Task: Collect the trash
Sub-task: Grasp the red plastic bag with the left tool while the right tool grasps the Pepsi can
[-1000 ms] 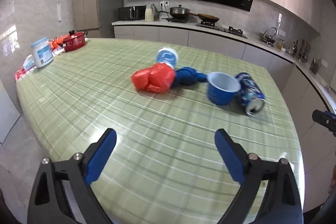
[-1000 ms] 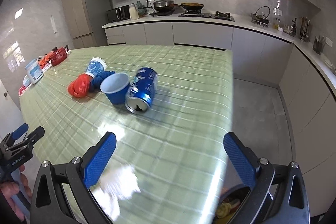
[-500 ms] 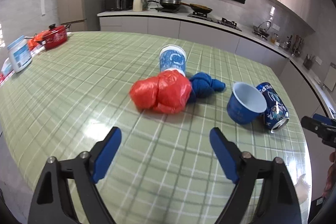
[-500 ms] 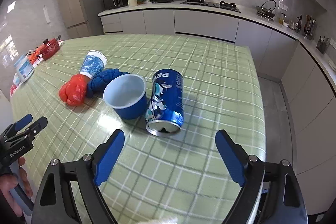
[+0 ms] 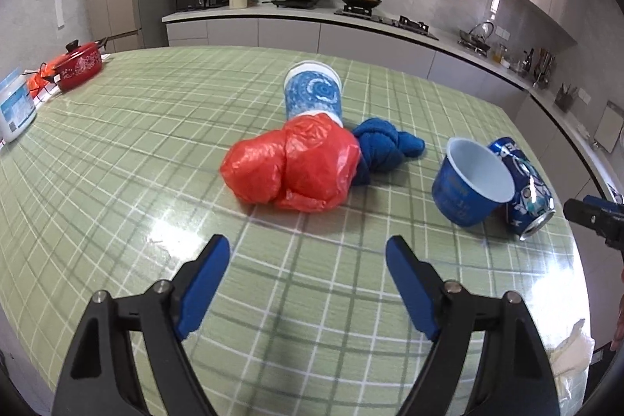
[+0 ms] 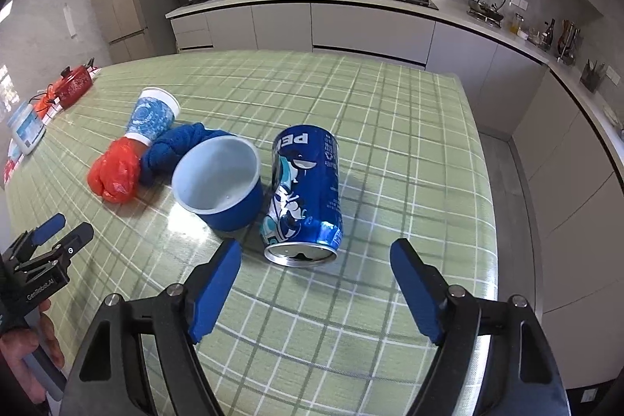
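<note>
Both of your grippers have come forward across the green checked tablecloth (image 5: 117,151) over the last second, so the trash now sits much closer in each view. Your left gripper (image 5: 308,256) has its blue-padded jaws spread wide with nothing between them, lined up on the crumpled red plastic bag (image 5: 292,168) just ahead. Behind the bag, touching it, a blue-and-white paper cup (image 5: 313,95) lies on its side, and a knotted blue cloth (image 5: 384,151) presses against the bag's right side. Your right gripper (image 6: 314,258) is also wide and empty, with the dented blue Pepsi can (image 6: 306,193) lying on its side directly in front, its opened top facing you between the jaws. A blue plastic cup (image 6: 220,182) lies tipped against the can's left side, mouth toward you. At the far left edge of the table stand a red pot (image 5: 78,65) and a white tub (image 5: 13,110).
</note>
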The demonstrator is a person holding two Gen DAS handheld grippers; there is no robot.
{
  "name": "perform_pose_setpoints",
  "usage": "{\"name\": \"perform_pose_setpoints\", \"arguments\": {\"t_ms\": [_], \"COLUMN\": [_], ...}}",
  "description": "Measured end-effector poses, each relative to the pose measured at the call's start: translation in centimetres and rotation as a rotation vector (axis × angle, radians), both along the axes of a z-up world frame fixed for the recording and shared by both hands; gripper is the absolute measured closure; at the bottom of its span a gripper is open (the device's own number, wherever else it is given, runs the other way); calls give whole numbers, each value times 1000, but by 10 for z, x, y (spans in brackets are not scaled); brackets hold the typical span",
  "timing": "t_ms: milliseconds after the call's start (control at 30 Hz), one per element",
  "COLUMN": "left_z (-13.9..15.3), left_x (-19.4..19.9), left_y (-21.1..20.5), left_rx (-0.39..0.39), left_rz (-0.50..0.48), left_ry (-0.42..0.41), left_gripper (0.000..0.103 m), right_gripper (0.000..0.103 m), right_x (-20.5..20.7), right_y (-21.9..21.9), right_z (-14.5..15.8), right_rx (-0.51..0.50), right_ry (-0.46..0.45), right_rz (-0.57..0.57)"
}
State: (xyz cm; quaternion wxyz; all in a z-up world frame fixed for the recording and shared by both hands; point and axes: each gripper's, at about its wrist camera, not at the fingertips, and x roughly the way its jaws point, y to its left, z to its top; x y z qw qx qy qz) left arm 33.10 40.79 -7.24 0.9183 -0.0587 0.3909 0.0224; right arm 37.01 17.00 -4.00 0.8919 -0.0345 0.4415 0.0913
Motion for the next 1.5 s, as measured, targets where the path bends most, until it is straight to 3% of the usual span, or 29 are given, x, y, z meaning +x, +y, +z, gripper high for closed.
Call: {"name": "perform_pose_setpoints", "arguments": {"t_ms": [333, 833, 867, 900, 933, 1067, 1167, 1500], "left_z": [-7, -22, -23, -24, -26, -26, -18, 7], "left_x": [53, 88, 90, 90, 91, 85, 73, 22], "left_y": [17, 11, 12, 10, 10, 8, 8, -9], "left_rx": [-15, -8, -9, -10, -2, 7, 0, 18], "left_rz": [-8, -23, -21, -24, -28, -33, -25, -17], "left_ry": [25, 64, 69, 74, 85, 69, 38, -25], "left_gripper": [20, 20, 22, 26, 38, 81, 88, 88], "right_gripper": [22, 23, 24, 32, 39, 41, 41, 42], "right_x": [38, 76, 77, 79, 81, 81, 76, 44], "right_y": [15, 30, 31, 31, 31, 32, 28, 5], "right_z": [-19, -48, -50, -52, -54, -55, -50, -17], "right_rx": [-49, -58, -57, -56, -50, -26, -12, 36], "right_ry": [68, 141, 145, 149, 157, 171, 151, 70], "right_rz": [18, 30, 33, 36, 40, 58, 53, 44]}}
